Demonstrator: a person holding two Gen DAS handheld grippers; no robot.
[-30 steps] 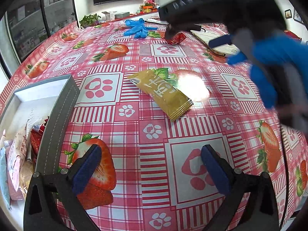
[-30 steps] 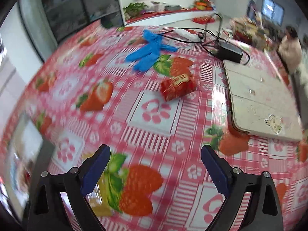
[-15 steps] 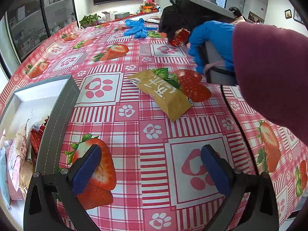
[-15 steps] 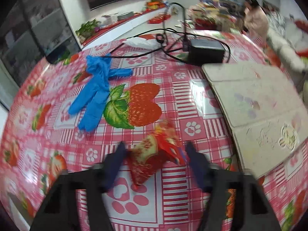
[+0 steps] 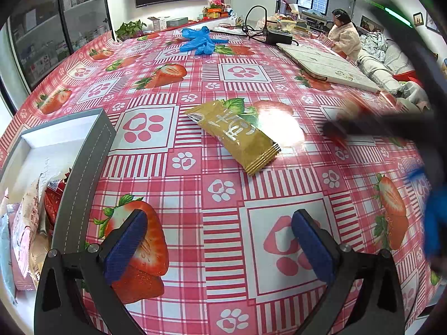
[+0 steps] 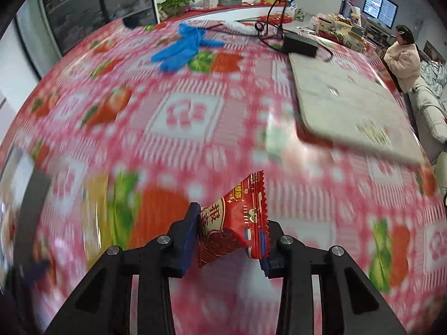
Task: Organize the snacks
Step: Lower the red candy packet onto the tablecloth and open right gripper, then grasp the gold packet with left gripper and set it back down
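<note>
My right gripper (image 6: 229, 237) is shut on a red snack packet (image 6: 237, 223) and holds it above the table; the view is motion-blurred. In the left wrist view the right gripper is a dark blur (image 5: 391, 125) at the right. A gold snack packet (image 5: 234, 134) lies flat on the strawberry tablecloth (image 5: 223, 195) ahead of my left gripper (image 5: 220, 248), which is open and empty. A grey box (image 5: 83, 167) at the left holds several snack packets (image 5: 25, 231). The gold packet appears as a yellow blur (image 6: 95, 203) in the right wrist view.
Blue gloves (image 5: 198, 42) lie at the far side of the table. A closed laptop (image 5: 327, 64) with a black adapter (image 5: 279, 37) and cables sits at the far right. A person (image 5: 343, 39) sits beyond the table.
My right gripper closed on the red packet at the far side, lifted it, and has swung back toward the near right. My left gripper has not moved.
</note>
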